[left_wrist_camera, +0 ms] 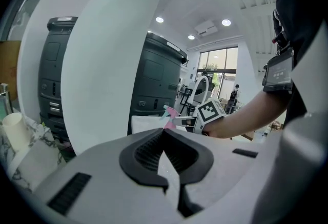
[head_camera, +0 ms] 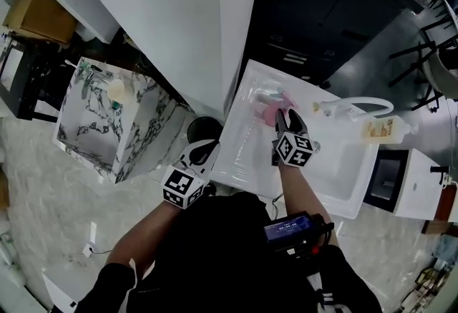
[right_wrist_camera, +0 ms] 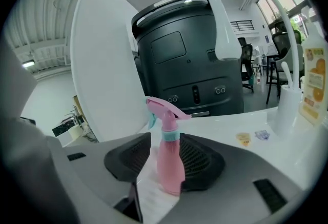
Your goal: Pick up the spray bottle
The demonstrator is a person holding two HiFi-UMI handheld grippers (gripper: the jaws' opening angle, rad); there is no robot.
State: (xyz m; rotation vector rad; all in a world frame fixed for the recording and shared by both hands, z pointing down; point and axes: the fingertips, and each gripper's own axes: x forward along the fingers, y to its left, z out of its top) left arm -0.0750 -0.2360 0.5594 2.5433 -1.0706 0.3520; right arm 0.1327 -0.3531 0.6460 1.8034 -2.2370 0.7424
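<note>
The pink spray bottle [head_camera: 268, 114] with a teal collar stands upright on the white counter [head_camera: 336, 175]. In the right gripper view the spray bottle [right_wrist_camera: 170, 164] stands between the two dark pads; it lies close against the right pad, with a gap to the left pad. My right gripper [head_camera: 287, 117] [right_wrist_camera: 166, 142] is open around it. My left gripper [head_camera: 202, 152] [left_wrist_camera: 164, 133] hovers off the counter's left edge with its fingertips together and nothing held. From there the spray bottle [left_wrist_camera: 169, 115] and the right gripper's marker cube show far ahead.
A white curved faucet [head_camera: 366, 102] [right_wrist_camera: 224, 13] and an orange-labelled soap bottle [head_camera: 383, 130] [right_wrist_camera: 313, 82] stand to the right of the spray bottle. A white column [head_camera: 172, 18] rises at the left, a black machine [head_camera: 322, 18] behind. A marble-patterned box [head_camera: 100, 125] stands on the floor.
</note>
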